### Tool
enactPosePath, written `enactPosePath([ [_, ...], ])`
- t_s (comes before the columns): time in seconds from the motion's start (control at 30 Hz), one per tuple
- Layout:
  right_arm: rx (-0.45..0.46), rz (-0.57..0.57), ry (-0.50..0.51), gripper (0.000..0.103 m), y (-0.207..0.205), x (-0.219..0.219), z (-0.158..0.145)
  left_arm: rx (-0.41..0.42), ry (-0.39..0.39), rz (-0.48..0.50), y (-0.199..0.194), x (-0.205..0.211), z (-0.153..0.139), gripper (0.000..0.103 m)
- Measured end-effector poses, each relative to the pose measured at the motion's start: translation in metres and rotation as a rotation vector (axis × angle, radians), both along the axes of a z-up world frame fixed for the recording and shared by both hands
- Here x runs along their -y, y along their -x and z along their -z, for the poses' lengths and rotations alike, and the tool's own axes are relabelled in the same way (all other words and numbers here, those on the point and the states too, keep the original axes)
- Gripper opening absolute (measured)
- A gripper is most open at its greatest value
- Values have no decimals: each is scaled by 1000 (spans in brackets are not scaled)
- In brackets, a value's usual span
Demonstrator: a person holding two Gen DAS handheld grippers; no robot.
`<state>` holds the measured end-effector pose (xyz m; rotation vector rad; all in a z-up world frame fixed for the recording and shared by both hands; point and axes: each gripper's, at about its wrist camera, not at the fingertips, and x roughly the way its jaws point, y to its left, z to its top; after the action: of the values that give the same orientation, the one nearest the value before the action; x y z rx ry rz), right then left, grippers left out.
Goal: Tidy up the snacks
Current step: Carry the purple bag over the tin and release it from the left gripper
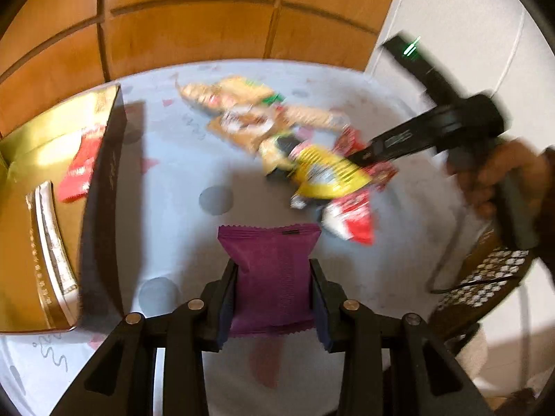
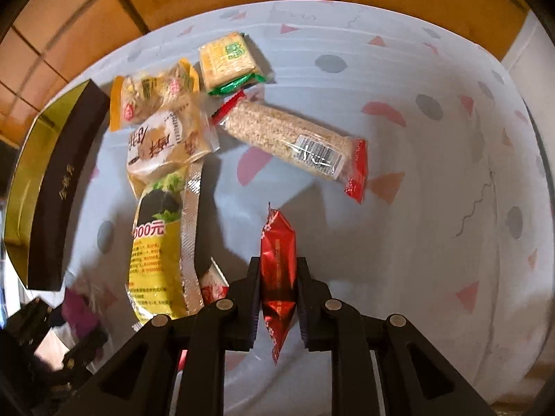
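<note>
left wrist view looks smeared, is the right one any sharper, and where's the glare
Left wrist view: motion blur smears the snack pile and the right claw; only the purple packet reads fairly clean. Right wrist view: sharper, barcode legible on the rice bar, glare on the red packet.

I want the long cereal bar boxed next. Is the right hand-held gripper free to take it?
Probably not yet: the right hand-held gripper is shut on a red packet. The cereal bar itself lies uncovered on the table.
</note>
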<state>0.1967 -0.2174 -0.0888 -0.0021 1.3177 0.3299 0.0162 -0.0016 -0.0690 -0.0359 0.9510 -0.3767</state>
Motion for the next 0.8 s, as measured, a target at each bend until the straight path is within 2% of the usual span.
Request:
enactPosePath([
  [0.13,16,7,-3,19,-2,1,0,60,91,-40,10,-22,-37,38],
  [0.2,24,-1,8,19,-5,0,0,74,159,-105,10,-46,-55,38],
  [0.3,38,-17,29,19,-2,-5,-3,80,206,-211,5,-83,-71,38],
  [0.4,57,-45,64,19,2,-14,-3,89,176,-337,-3,-117,-79,38],
  [0.5,74,-64,89,19,3,-20,-3,45,166,-432,-16,-145,-73,38],
  [0.8,103,-98,135,19,15,-39,-1,18,94,-519,-64,-179,-66,38],
])
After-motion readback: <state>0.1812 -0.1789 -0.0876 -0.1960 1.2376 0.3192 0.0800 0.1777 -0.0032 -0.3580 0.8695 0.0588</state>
